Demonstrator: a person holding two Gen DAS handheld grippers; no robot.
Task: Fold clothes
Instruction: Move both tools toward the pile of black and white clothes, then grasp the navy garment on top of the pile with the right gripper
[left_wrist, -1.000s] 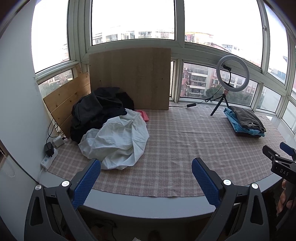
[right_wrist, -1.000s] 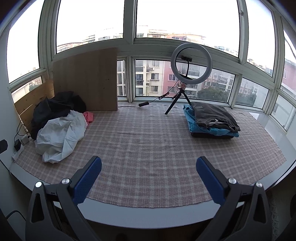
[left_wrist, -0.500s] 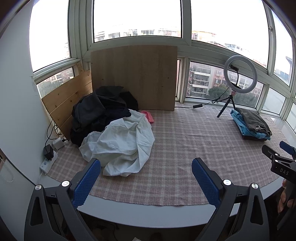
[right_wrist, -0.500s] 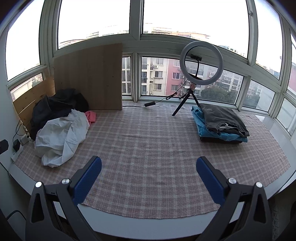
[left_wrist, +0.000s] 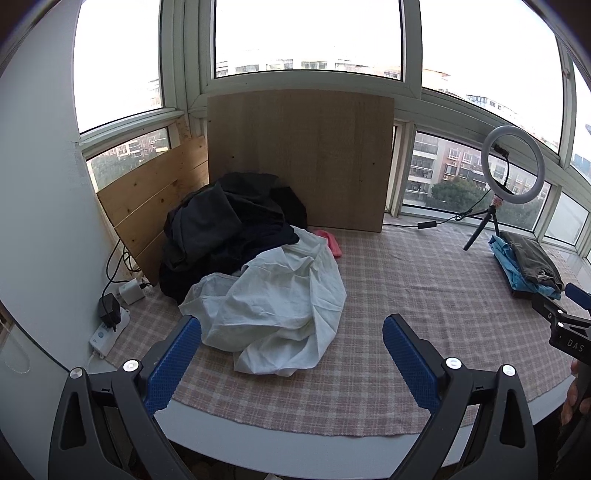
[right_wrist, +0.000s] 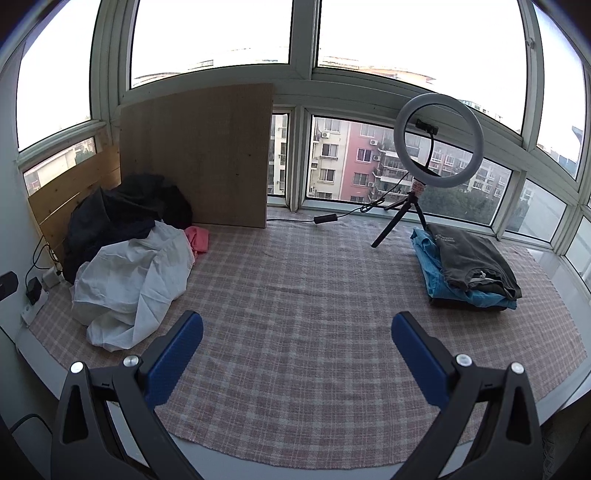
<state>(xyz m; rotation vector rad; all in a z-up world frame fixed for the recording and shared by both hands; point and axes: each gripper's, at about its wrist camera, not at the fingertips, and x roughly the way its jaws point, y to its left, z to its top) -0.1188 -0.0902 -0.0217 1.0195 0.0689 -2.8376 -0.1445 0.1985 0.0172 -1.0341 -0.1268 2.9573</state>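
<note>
We are holding the left tool (left_wrist: 291, 347) and right tool (right_wrist: 297, 343) spread and empty over the near edge of the pink checked cloth-covered surface (right_wrist: 295, 280), facing the crumpled white cotton garment (left_wrist: 273, 302) at its left end, with the neat folded stack of grey and blue clothes (right_wrist: 469, 269) kept apart at its right end, leaving the middle free for folding.

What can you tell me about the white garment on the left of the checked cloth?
The white garment is a thin, woven-looking fabric, crumpled into a loose mound with many creases, unfolded. It lies on the checked cloth, near its front left edge. Its far side leans against the pile of dark clothes, and a pink item shows just behind it. Neither gripper touches it.
</note>
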